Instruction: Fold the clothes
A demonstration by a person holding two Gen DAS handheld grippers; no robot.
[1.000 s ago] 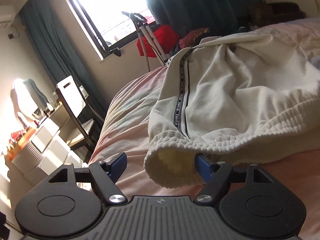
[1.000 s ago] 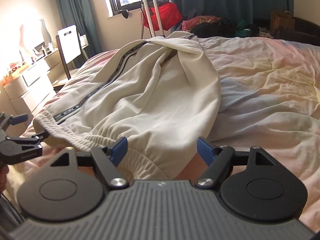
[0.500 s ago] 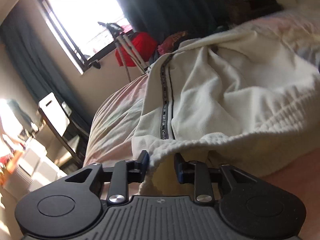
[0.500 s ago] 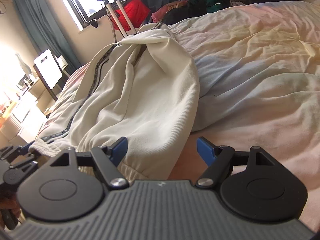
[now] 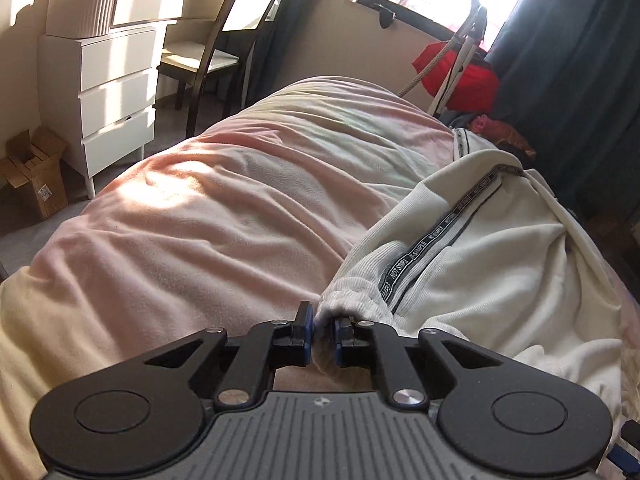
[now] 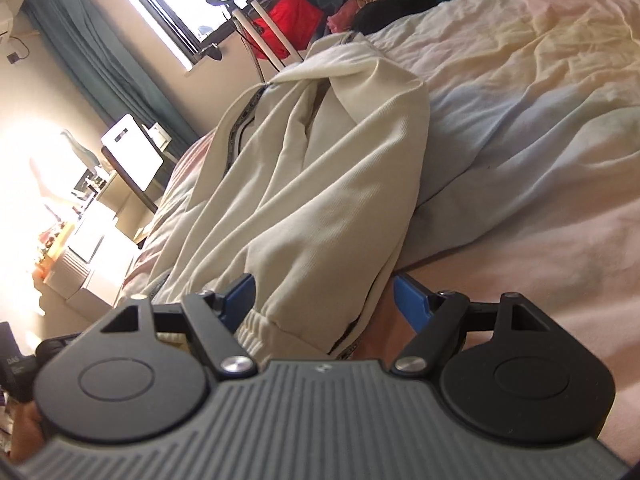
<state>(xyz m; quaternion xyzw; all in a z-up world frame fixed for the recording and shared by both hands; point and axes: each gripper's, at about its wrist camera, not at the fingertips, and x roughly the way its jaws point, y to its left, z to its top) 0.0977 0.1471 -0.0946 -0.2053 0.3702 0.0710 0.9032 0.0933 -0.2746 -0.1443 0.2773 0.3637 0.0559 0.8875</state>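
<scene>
Cream sweatpants (image 5: 492,280) with a dark lettered side stripe (image 5: 436,240) lie crumpled on the bed. My left gripper (image 5: 322,330) is shut on the elastic waistband (image 5: 344,308) at its left corner. In the right wrist view the same sweatpants (image 6: 328,184) stretch away from me. My right gripper (image 6: 324,300) is open, its blue fingers astride the right end of the waistband (image 6: 276,328), with cloth between them. The left gripper's body shows at the lower left edge (image 6: 16,364) of the right wrist view.
The bed is covered by a rumpled pink and pale blanket (image 5: 208,232) (image 6: 520,120). A white drawer unit (image 5: 116,92), a chair (image 5: 224,40) and a cardboard box (image 5: 32,176) stand left of the bed. A red bag (image 6: 296,16) and a dark clothes pile (image 6: 384,12) lie by the window.
My left gripper closed on the waistband corner and swung left, now facing the drawers. My right gripper stayed open and moved forward over the waistband's right end.
</scene>
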